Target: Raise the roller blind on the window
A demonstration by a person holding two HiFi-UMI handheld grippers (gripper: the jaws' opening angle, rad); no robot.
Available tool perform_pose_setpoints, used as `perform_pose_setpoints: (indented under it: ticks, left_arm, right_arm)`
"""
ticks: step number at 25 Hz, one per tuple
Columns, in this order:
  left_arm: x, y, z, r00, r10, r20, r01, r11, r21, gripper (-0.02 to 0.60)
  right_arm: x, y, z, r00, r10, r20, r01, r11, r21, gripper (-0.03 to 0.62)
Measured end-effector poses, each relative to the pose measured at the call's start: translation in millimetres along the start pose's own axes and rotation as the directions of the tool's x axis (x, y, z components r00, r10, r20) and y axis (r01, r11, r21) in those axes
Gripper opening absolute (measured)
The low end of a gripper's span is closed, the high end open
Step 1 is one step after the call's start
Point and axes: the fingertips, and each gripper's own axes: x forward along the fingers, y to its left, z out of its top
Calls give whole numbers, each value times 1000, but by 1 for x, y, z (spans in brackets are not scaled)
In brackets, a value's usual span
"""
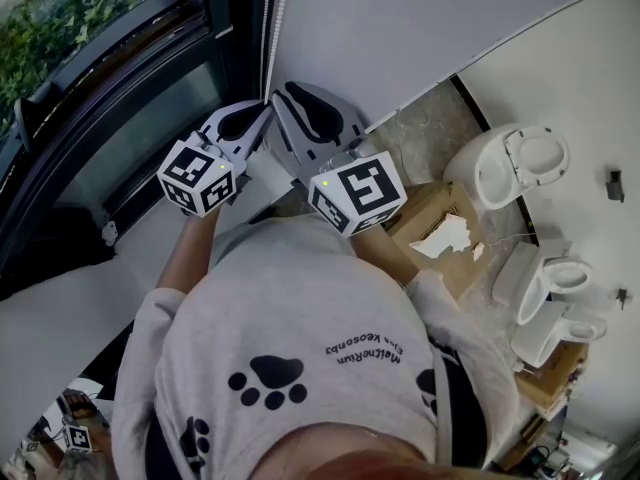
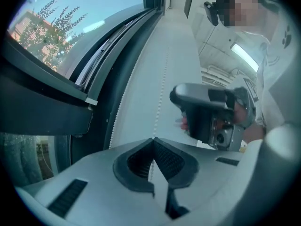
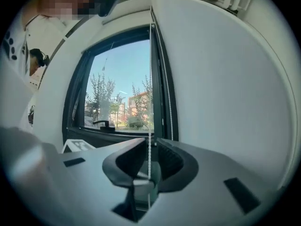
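A white bead chain (image 1: 278, 28) hangs in two strands beside the dark window frame (image 1: 150, 88). My left gripper (image 1: 264, 118) is shut on one strand; in the left gripper view the bead chain (image 2: 163, 79) runs straight up from the closed tips (image 2: 153, 140). My right gripper (image 1: 283, 94) sits just above it on the same strand. In the right gripper view that gripper (image 3: 149, 142) is open, with the chain (image 3: 150, 79) passing loosely between the pads (image 3: 167, 159). The window glass (image 3: 117, 93) shows uncovered. I cannot make out the blind itself.
Several white toilets (image 1: 505, 163) and an open cardboard box (image 1: 440, 233) stand on the floor at the right. A white wall (image 1: 420, 28) rises beside the chain. A pale sill (image 1: 140, 243) runs under the window, and a dark window handle (image 3: 101, 123) sticks out.
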Motion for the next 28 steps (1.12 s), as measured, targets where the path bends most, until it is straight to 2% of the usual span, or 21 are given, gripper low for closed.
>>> perform_pose_setpoints:
  ticks: [6,9,12,17,23,28]
  left_arm:
    - [3,-4,0,1000,-9,-2,9,1000,-2,9]
    - [4,-5,0,1000,-13,-2,13,1000,-1,9]
    - [5,-3,0,1000,-11,2,11,1000,1,9]
    - [7,2,-17,1000,0,-27,0,1000,11,9]
    - [3,13,-73,996,26,-87,-31,998,-48,9]
    - [3,19,-99,991,34,-128,-45,996,-81,9]
  right_arm:
    - [20,-1,58,996,20,86,-17,999,-43,63]
    - [25,0,71,995,23,95,-17,998,-61,55]
    - [28,0,74,995,16,94,-8,996,-89,14]
    - [30,-7,54,998,10,59,-8,999,-39,11]
    - [35,-7,-4,999,-14,-35,13,999,-42,10]
    - [34,-9,-30,997,-31,-66,28,999,-46,11]
